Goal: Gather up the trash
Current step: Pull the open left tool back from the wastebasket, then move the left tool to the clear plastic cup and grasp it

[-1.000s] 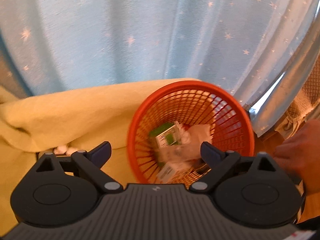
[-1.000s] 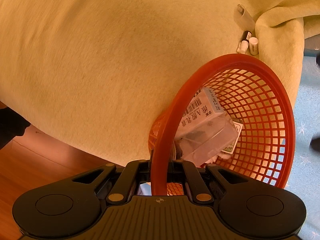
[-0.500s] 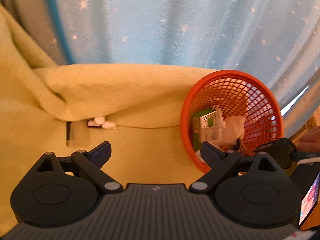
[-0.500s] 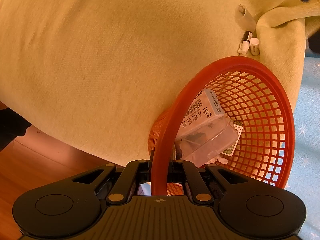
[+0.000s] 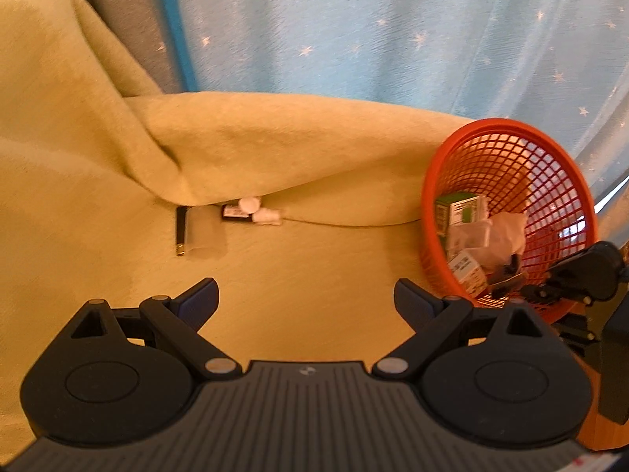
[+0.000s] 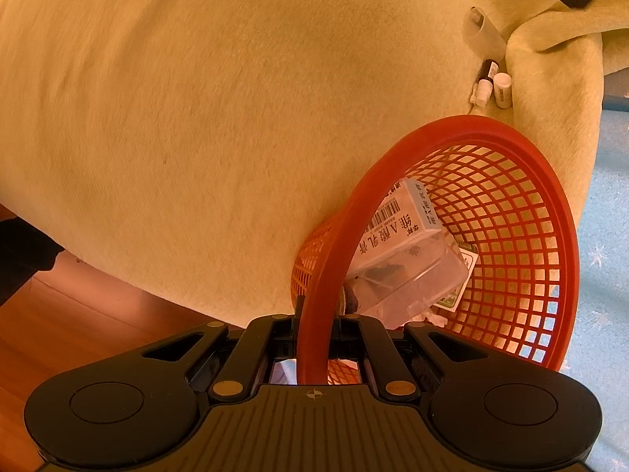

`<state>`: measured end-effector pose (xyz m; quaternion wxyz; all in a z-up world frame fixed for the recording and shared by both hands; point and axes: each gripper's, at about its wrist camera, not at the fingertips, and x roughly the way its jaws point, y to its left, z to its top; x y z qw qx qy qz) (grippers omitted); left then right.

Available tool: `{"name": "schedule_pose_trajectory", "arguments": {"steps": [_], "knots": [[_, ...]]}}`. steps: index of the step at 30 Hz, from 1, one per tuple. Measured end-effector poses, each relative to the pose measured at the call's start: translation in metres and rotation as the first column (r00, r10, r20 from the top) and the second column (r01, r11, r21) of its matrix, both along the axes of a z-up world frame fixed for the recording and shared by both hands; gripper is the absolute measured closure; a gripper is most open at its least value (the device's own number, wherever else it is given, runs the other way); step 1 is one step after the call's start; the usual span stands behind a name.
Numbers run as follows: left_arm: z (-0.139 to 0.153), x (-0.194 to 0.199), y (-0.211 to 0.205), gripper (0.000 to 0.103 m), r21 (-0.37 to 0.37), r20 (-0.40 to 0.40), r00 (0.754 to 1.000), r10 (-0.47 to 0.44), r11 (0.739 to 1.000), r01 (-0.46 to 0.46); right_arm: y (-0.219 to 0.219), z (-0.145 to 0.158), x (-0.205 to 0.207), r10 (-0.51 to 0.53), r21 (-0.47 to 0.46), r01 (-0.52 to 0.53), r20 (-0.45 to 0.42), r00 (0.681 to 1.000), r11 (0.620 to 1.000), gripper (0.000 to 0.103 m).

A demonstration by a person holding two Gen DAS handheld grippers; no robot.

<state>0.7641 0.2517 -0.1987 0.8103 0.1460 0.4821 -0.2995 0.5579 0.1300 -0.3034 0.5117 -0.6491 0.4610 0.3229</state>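
Observation:
An orange mesh basket (image 5: 550, 145) (image 6: 530, 165) hangs tilted beside a yellow-covered sofa, holding cartons (image 5: 462, 212), a clear box (image 6: 409, 275) and crumpled paper (image 5: 507, 232). My right gripper (image 6: 314, 338) is shut on the basket's rim. My left gripper (image 5: 306, 299) is open and empty above the sofa seat. Small white bottles (image 5: 259, 210) (image 6: 493, 88), a dark tube (image 5: 181, 232) and a clear wrapper (image 5: 208, 236) lie in the seat crease beyond its fingers.
A yellow blanket (image 5: 98, 181) (image 6: 196, 98) covers the seat and arm. Behind hangs a blue star-patterned curtain (image 5: 393, 31). Wooden floor (image 6: 59, 334) shows at lower left, blue carpet (image 6: 605, 275) at right. The other gripper's body (image 5: 582, 275) shows beside the basket.
My left gripper swung left, from over the basket to the sofa seat, bringing the bottles and tube in the crease into view. The right gripper kept hold of the basket rim.

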Motion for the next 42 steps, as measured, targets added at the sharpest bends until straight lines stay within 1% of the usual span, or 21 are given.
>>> {"name": "schedule_pose_trajectory", "arguments": {"steps": [14, 27, 34, 42], "knots": [[-0.022, 0.019, 0.020, 0.009, 0.068, 0.008, 1.000, 0.021, 0.997, -0.022, 0.004, 0.003, 0.006, -0.036, 0.014, 0.036, -0.013, 0.999, 0.999, 0.102], [-0.049, 0.070, 0.028, 0.009, 0.112, 0.021, 0.999, 0.027, 0.993, -0.029, 0.022, 0.009, 0.027, -0.140, 0.051, 0.143, -0.053, 0.989, 0.988, 0.101], [-0.068, 0.091, 0.028, 0.009, 0.119, 0.017, 1.000, 0.017, 0.993, -0.019, 0.037, 0.010, 0.035, -0.189, 0.064, 0.194, -0.068, 0.980, 0.979, 0.101], [-0.085, 0.108, 0.021, 0.009, 0.130, 0.010, 1.000, -0.012, 0.991, 0.011, 0.041, 0.011, 0.040, -0.203, 0.053, 0.207, -0.081, 0.976, 0.977, 0.101]]}}
